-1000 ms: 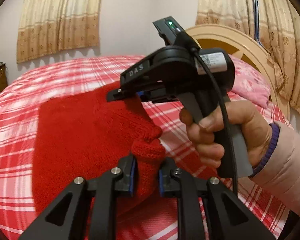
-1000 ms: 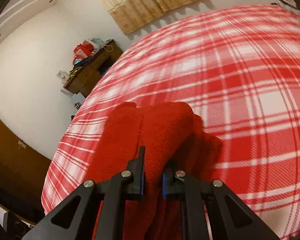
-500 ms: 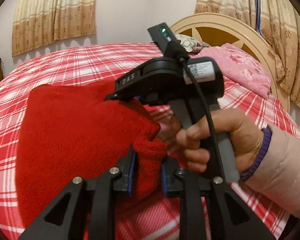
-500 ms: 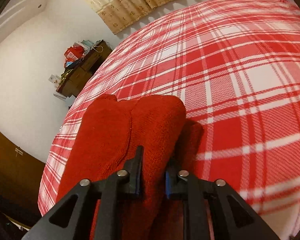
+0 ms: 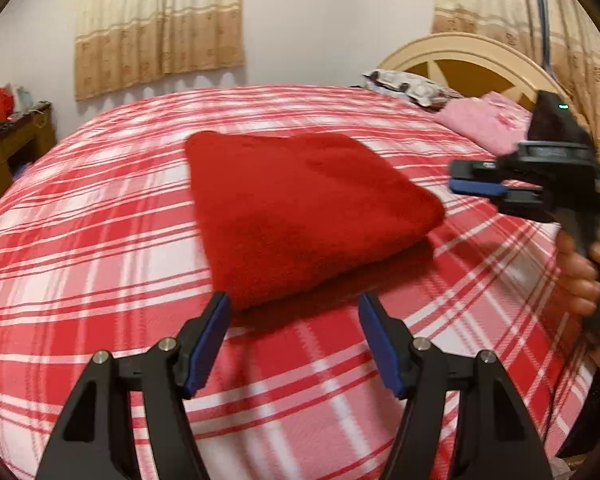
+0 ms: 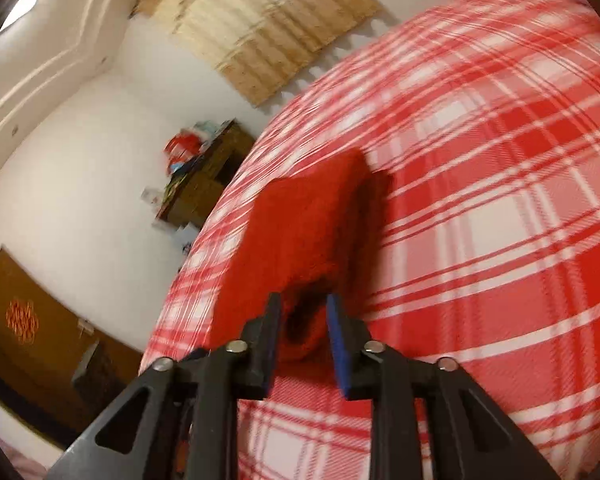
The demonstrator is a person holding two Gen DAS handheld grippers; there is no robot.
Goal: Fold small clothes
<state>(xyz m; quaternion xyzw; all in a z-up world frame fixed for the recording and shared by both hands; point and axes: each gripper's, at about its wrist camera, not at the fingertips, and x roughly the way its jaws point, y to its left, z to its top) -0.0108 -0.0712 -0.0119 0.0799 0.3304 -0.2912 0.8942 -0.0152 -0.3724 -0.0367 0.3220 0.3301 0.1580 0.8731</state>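
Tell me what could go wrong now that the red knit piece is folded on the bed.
1. In the right wrist view a fold of the red knit lies between the right gripper fingers, whose jaws have just been opening; pulling away could snag it and undo the fold.
2. The left gripper, jaws also just opened, sits clear of the knit's near edge; a forward nudge could skew it.

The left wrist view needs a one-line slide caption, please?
Left gripper open before folded red knit on plaid bed.
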